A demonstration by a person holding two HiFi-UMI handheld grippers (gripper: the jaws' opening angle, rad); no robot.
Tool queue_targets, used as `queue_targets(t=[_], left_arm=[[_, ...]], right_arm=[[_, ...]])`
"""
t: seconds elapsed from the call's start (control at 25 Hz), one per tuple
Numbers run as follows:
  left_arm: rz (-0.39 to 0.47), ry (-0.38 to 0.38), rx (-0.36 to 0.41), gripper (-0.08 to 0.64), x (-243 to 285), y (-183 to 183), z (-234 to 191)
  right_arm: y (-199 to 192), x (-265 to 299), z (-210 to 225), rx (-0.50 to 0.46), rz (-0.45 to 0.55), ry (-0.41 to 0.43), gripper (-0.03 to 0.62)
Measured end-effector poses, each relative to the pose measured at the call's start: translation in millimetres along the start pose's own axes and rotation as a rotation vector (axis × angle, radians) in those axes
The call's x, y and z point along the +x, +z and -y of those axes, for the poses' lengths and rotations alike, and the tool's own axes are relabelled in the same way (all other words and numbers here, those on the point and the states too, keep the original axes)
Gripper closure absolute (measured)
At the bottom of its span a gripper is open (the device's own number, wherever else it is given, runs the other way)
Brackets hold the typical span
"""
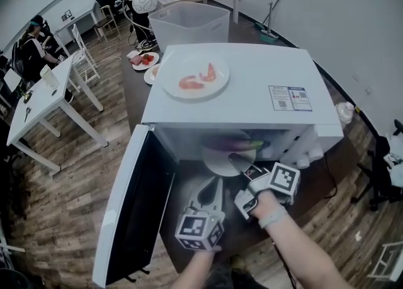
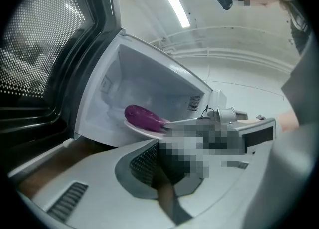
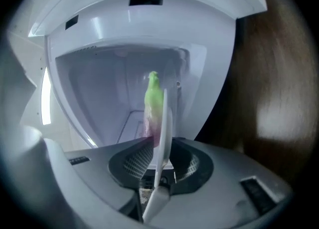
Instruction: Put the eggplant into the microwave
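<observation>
The purple eggplant [image 1: 239,145] with a green stem end lies on a white plate [image 1: 217,158] at the mouth of the white microwave [image 1: 252,86], whose door [image 1: 135,206] hangs open to the left. My right gripper [image 1: 242,165] reaches to the plate's near rim. In the right gripper view the plate [image 3: 163,133] runs edge-on between the two pads with a gap on each side, so the right gripper [image 3: 164,163] is open around the rim, with the eggplant [image 3: 153,103] just beyond. My left gripper [image 1: 213,187] hovers open and empty just before the opening, with the eggplant [image 2: 144,117] ahead of it.
A white plate of shrimp [image 1: 195,75] sits on top of the microwave. Behind it stand a clear plastic bin [image 1: 189,23] and a plate of food [image 1: 145,61]. White tables [image 1: 38,102] and chairs are to the left. The open door blocks the left side.
</observation>
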State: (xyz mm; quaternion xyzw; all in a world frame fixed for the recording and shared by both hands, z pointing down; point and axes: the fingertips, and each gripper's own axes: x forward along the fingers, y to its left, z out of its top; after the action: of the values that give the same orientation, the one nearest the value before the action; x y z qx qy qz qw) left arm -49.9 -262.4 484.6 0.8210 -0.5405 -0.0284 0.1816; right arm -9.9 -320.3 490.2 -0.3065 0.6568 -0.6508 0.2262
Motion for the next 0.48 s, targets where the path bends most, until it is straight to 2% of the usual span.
queue_targets(t=[0.48], left_arm=[[0.019,0.049,-0.068,0.557,1.3,6.8,-18.6]], right_arm=[[-15.4,2.1,-3.2,-0.056,-0.094,-0.024,0.482]])
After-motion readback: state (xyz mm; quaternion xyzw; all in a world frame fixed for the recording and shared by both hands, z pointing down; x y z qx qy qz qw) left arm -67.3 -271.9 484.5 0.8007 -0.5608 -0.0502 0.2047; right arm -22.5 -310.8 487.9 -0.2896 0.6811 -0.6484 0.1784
